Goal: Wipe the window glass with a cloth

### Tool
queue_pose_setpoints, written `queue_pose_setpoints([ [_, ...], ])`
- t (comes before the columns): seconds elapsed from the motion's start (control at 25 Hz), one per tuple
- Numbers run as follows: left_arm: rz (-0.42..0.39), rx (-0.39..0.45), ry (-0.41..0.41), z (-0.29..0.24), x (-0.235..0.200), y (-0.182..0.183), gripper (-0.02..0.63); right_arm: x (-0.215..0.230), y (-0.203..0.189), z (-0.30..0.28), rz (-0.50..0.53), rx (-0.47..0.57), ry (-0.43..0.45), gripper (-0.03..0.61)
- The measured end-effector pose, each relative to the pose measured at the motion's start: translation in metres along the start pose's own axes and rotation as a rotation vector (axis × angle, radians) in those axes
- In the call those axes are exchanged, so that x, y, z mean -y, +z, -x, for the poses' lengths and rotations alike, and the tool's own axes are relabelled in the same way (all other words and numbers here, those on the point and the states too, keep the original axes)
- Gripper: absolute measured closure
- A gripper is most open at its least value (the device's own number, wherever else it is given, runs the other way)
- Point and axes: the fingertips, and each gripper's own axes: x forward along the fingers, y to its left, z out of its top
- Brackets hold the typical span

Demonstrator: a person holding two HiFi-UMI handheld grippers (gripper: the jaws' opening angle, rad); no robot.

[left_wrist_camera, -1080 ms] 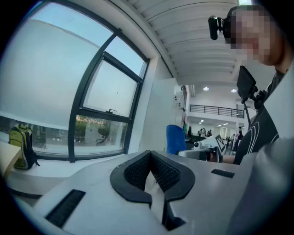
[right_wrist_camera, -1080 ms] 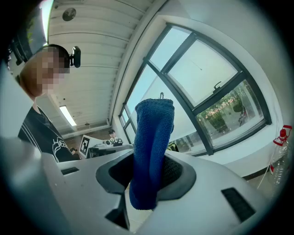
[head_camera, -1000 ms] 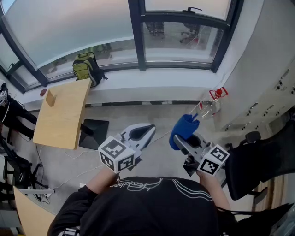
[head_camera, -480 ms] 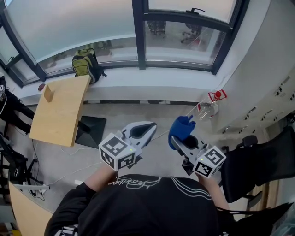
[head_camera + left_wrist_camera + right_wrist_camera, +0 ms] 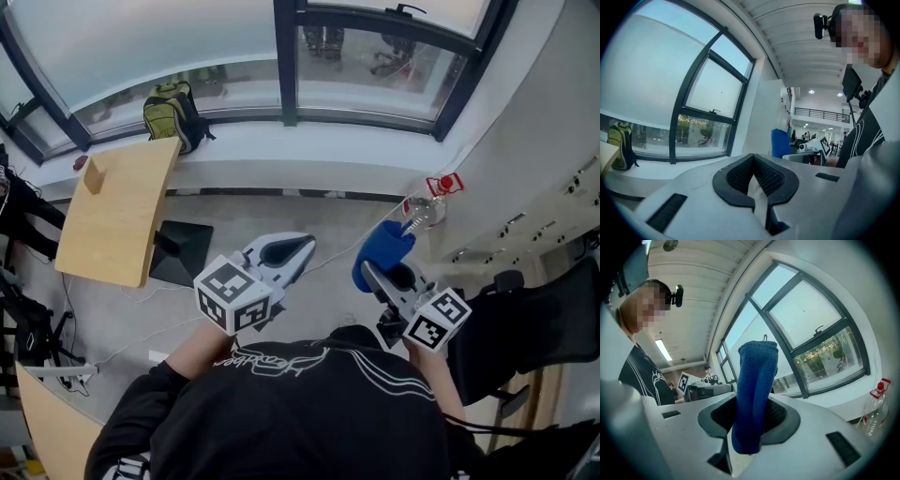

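1. R gripper (image 5: 751, 422) clamped on blue cloth (image 5: 755, 390), held in front of person.
2. Cloth's long axis runs straight out of jaws, free end twd window (image 5: 169, 56).
3. L gripper (image 5: 753, 164): jaws pressed together, nothing btwn.

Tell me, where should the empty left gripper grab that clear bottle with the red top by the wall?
Probably round the body of the clear bottle, just under its red top, coming from the room side: it seems upright, with the wall close behind. The left gripper, jaws together, must open first; the right gripper holds the blue cloth.
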Motion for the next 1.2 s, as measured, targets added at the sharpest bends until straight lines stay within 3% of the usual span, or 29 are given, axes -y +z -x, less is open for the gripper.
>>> queue_pose_setpoints([
  [0.16, 0.006, -0.028, 0.023, -0.023, -0.015, -0.002, 0.607, 0.040, 0.001, 0.007, 0.030, -0.028, -0.061, 0.457],
  [0.4, 0.052, -0.053, 0.070, -0.080, -0.064, -0.009, 0.607, 0.129, 0.013, 0.005, -0.066, 0.017, -0.083, 0.457],
  [0.6, 0.114, -0.092, 0.087, -0.176, -0.124, -0.019, 0.607, 0.229, 0.027, -0.033, -0.112, 0.014, -0.043, 0.457],
  [0.76, 0.153, -0.096, 0.117, -0.271, -0.179, 0.005, 0.607, 0.319, 0.058, -0.070, -0.141, -0.011, 0.001, 0.457],
  [0.96, 0.125, -0.077, 0.134, -0.364, -0.216, 0.042, 0.607, 0.401, 0.092, -0.099, -0.135, -0.043, 0.060, 0.457],
  [1.2, 0.049, -0.064, 0.187, -0.396, -0.250, 0.066, 0.607, 0.446, 0.125, -0.143, -0.100, -0.039, 0.111, 0.457],
])
